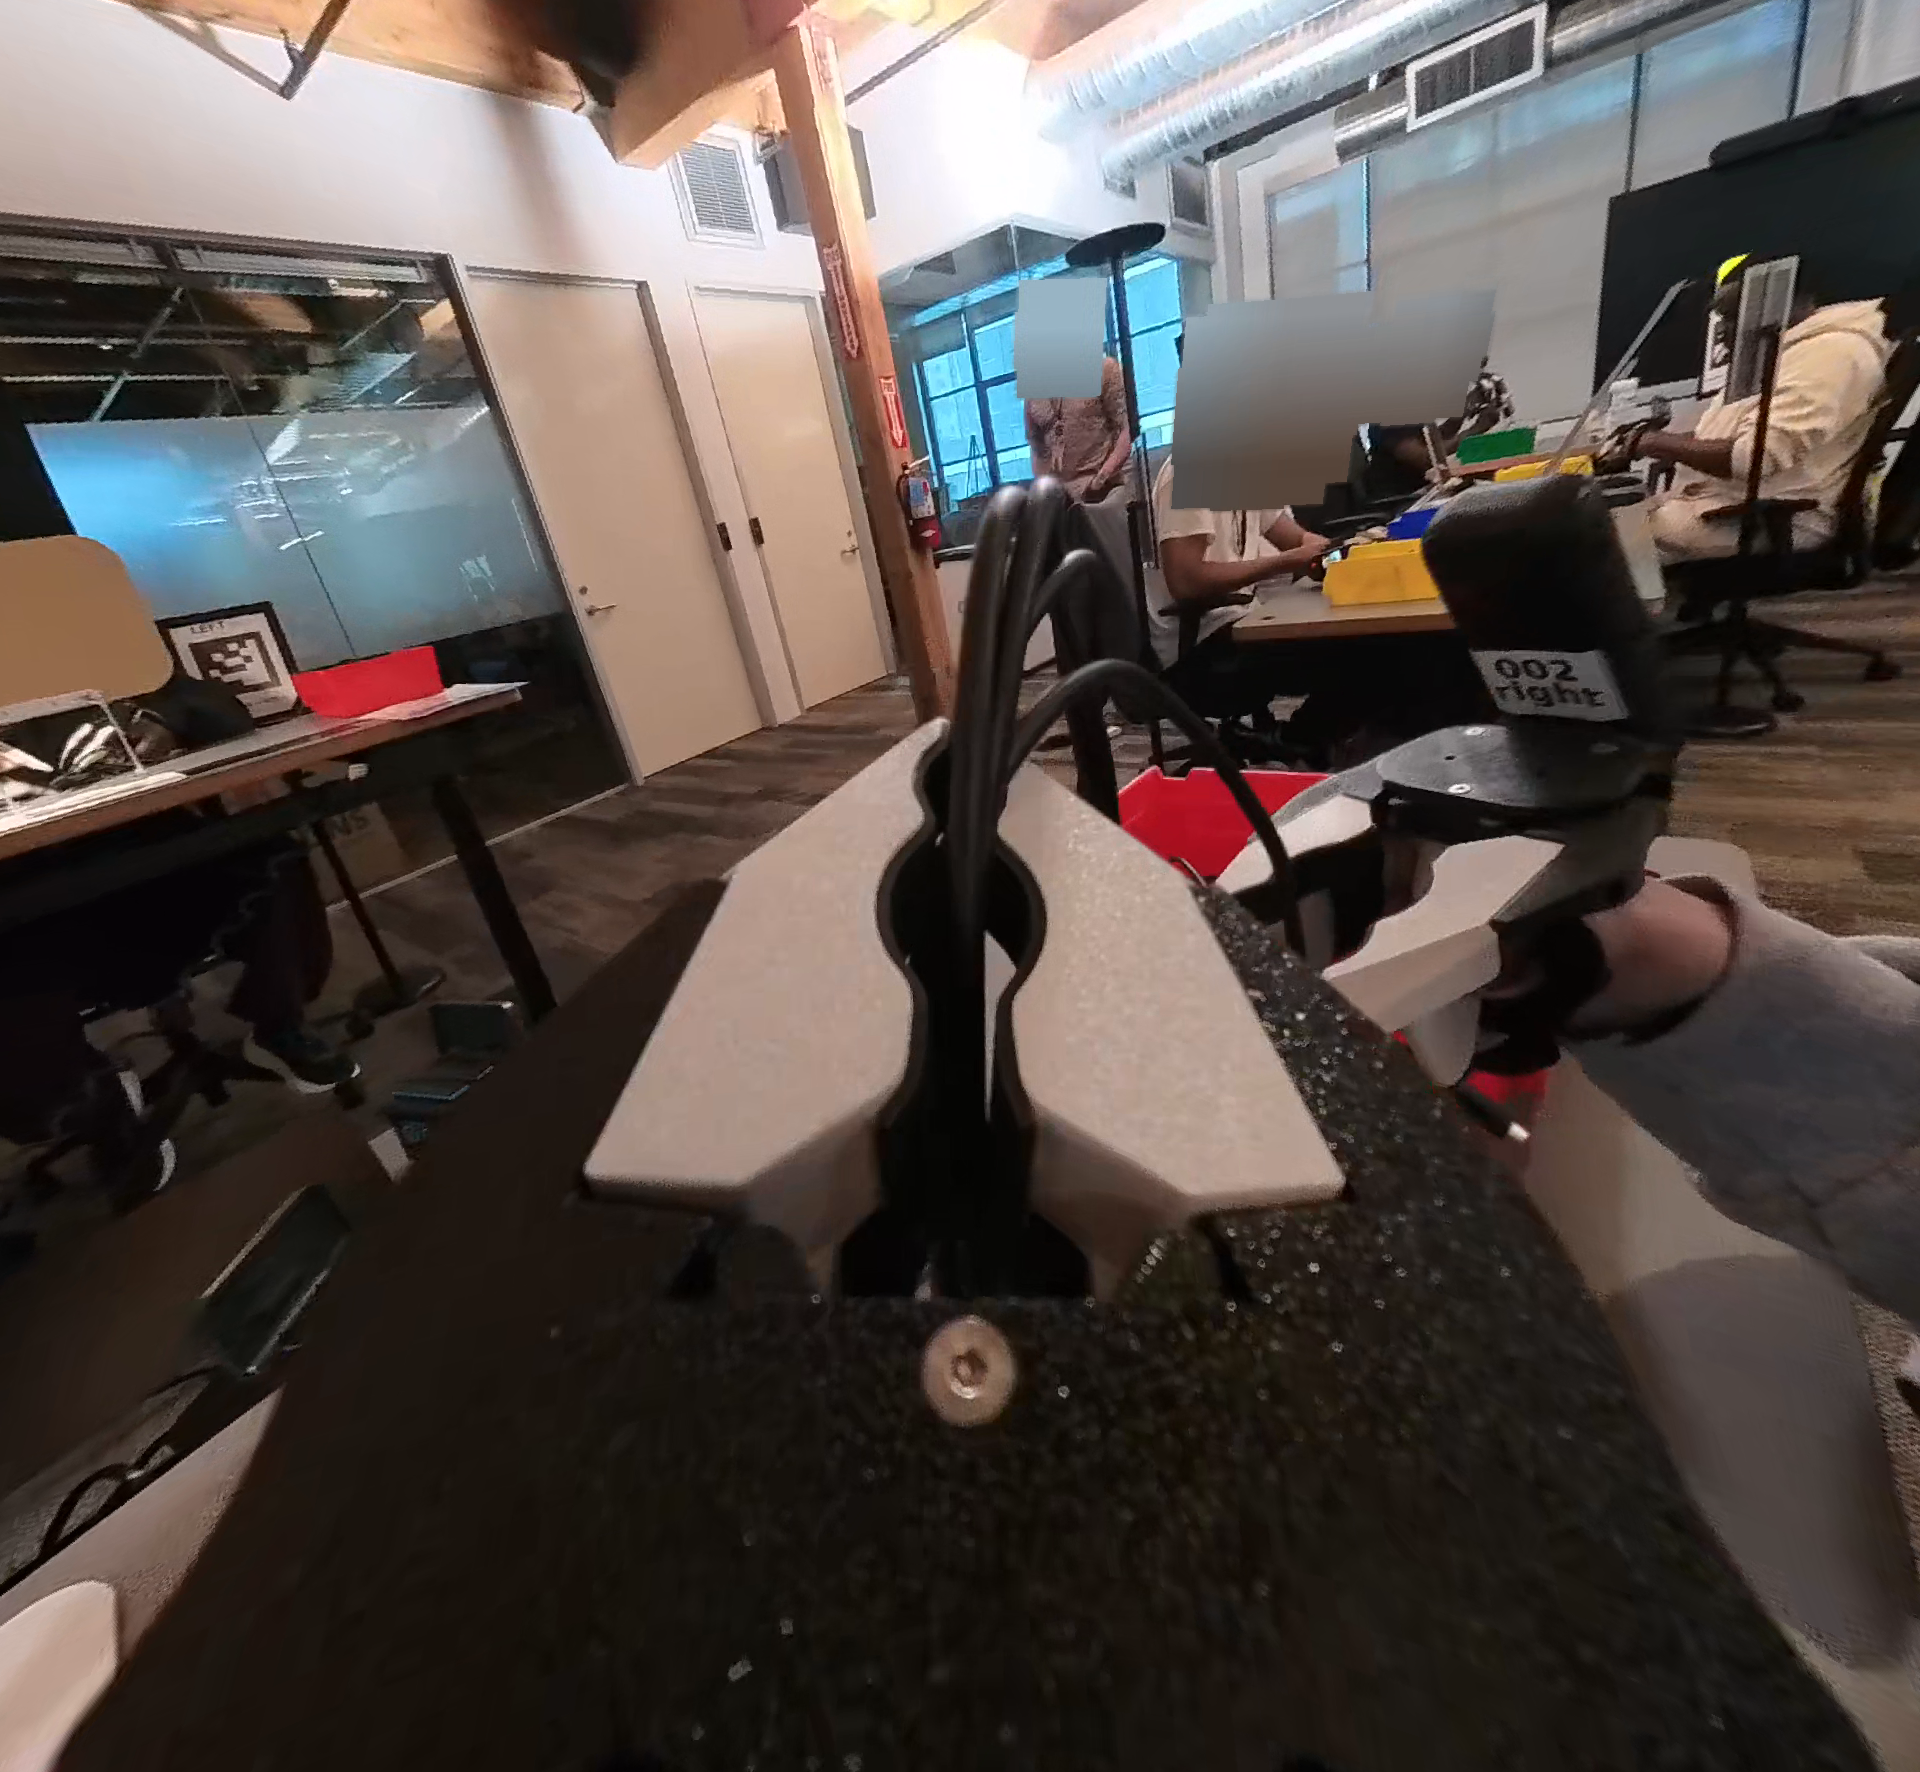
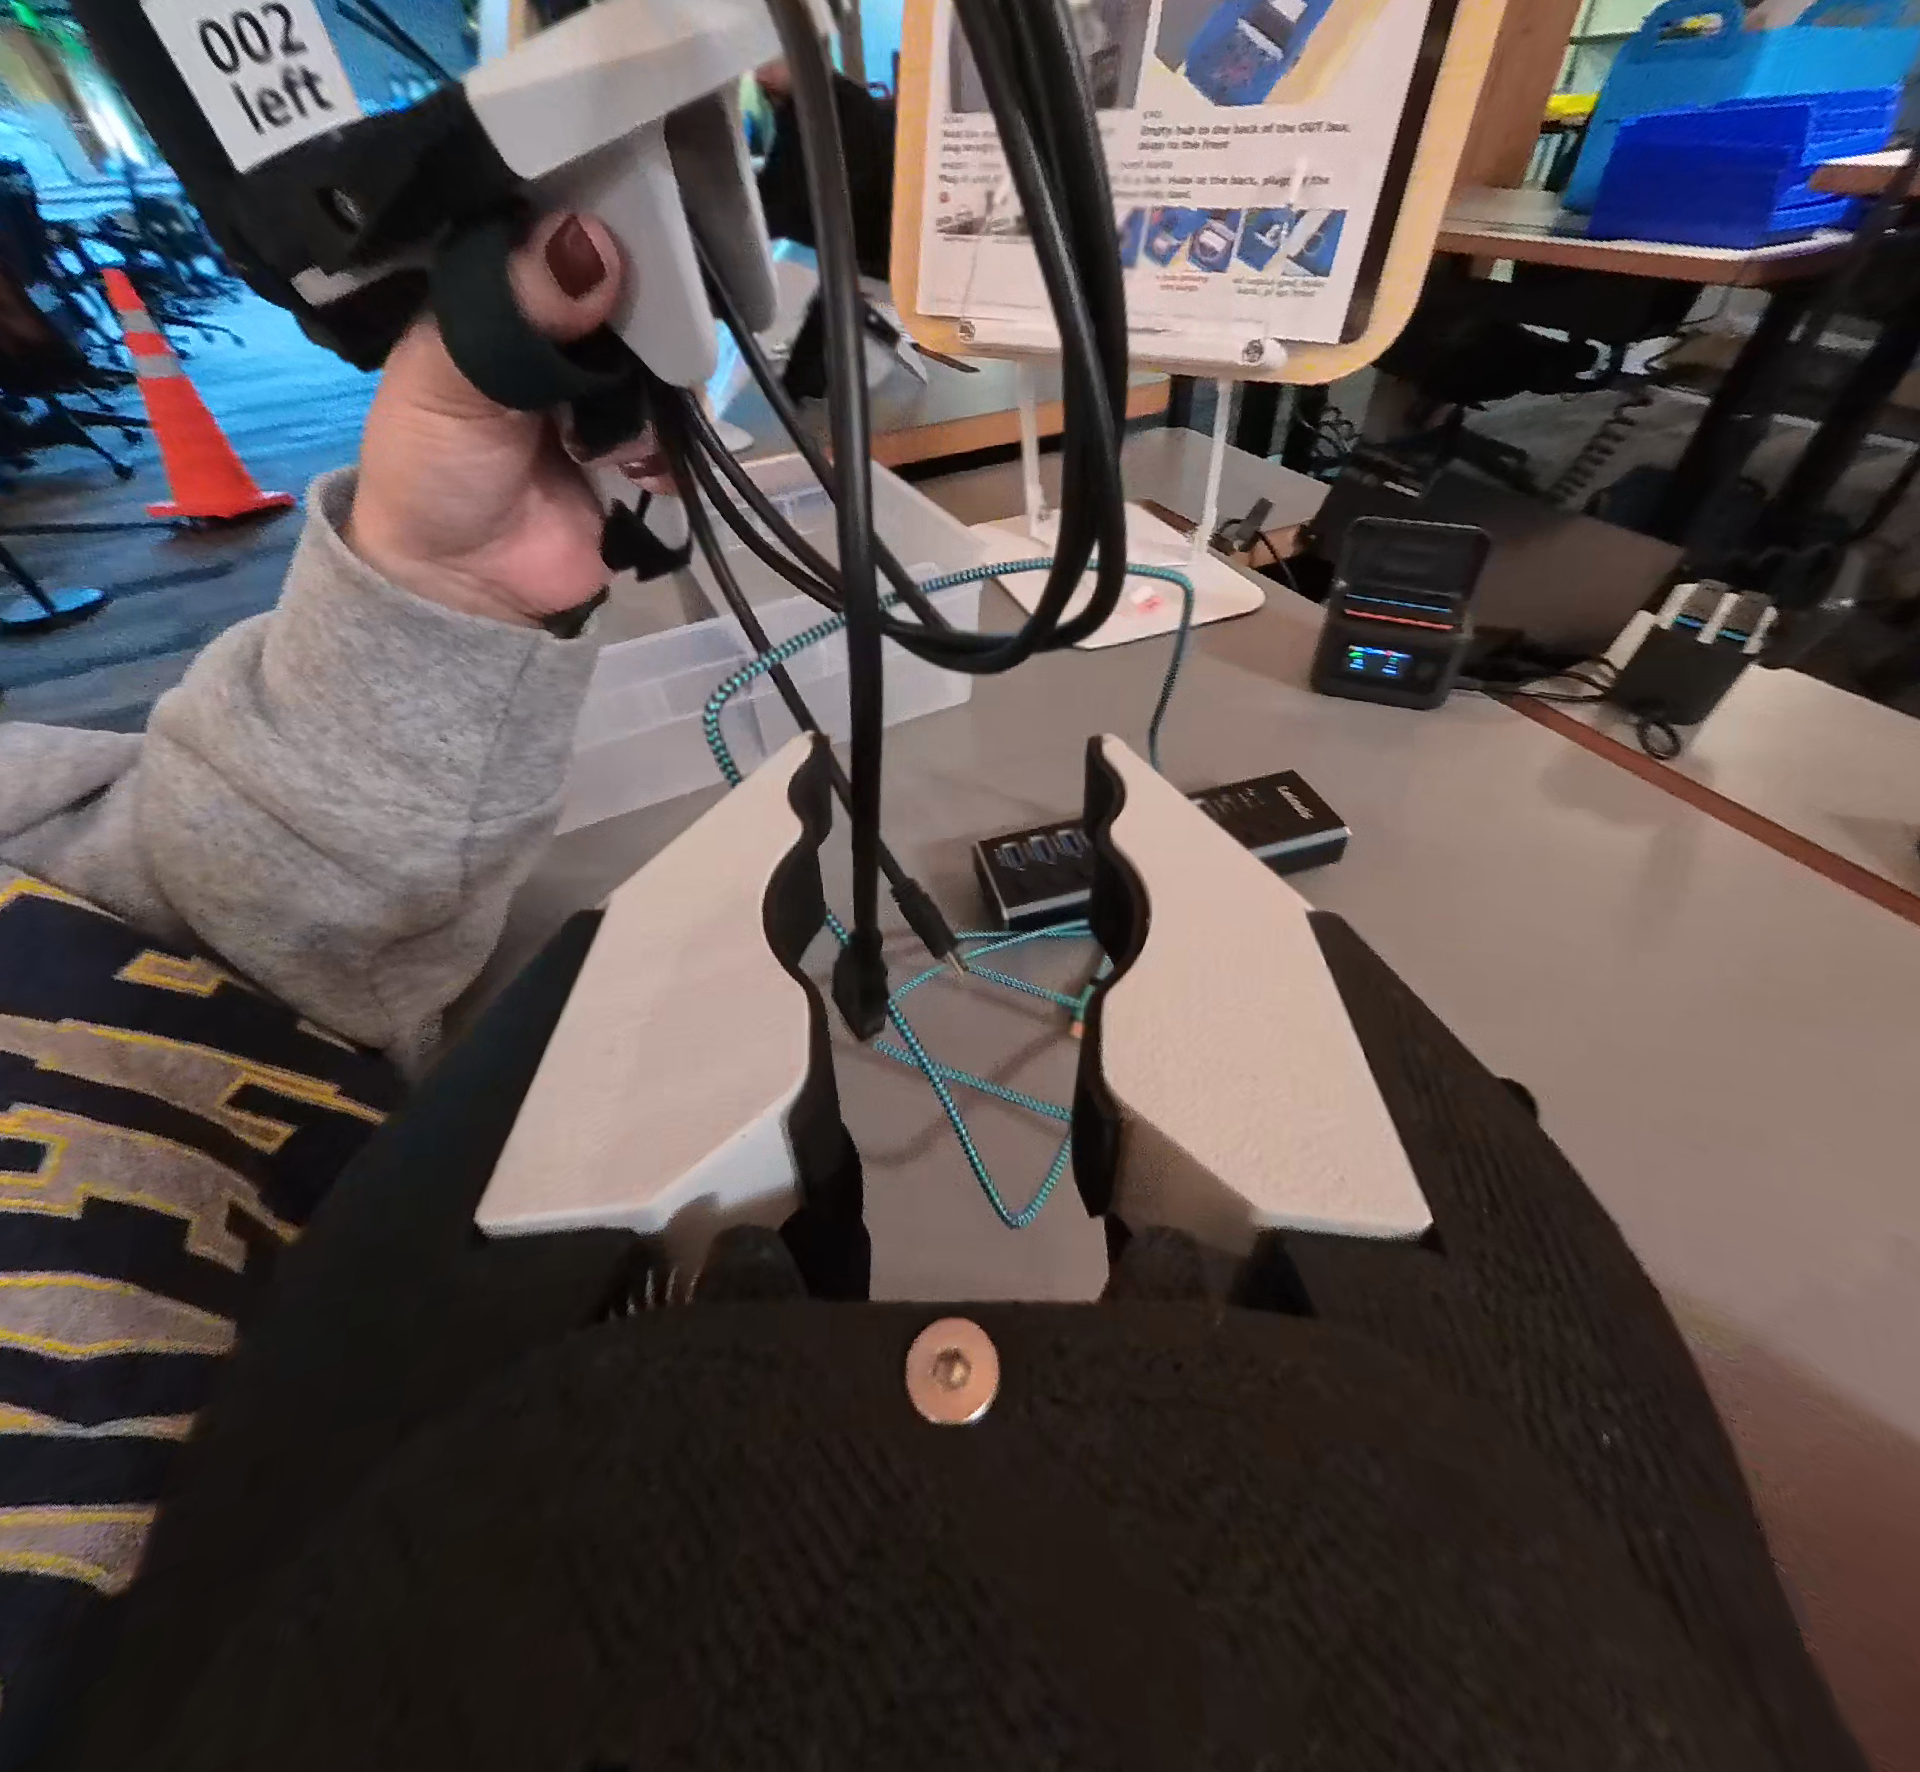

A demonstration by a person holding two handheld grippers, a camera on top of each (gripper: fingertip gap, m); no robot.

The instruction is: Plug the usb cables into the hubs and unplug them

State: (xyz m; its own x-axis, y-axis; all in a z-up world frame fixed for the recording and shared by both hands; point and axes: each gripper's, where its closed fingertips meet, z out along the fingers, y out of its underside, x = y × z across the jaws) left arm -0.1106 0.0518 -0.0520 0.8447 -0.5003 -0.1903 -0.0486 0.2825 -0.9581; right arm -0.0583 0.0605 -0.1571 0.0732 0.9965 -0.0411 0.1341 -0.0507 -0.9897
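Note:
My left gripper [image 1: 971, 766] is shut on a bundle of black USB cables [image 1: 975, 683] and holds it raised; the cables loop up out of the fingers. In the right wrist view the left gripper [image 2: 644, 112] is at the upper left, with the cables [image 2: 857, 579] hanging down from it. My right gripper [image 2: 956, 756] is open, and a hanging black plug [image 2: 860, 995] dangles between its fingers without being clamped. A thinner plug [image 2: 925, 922] hangs beside it. A black USB hub [image 2: 1278, 813] lies on the grey table [image 2: 1455, 943] just beyond the fingers. A teal braided cable [image 2: 997, 1130] lies under them.
A clear plastic box [image 2: 727, 662] sits to the left on the table. A sign stand with an instruction sheet [image 2: 1143, 112] stands behind. A small black printer [image 2: 1397, 621] and a second hub with plugs [image 2: 1694, 652] are at the right. A red bin [image 1: 1195, 808] is below the left gripper. About 12 cm separates my left fingertips from my right.

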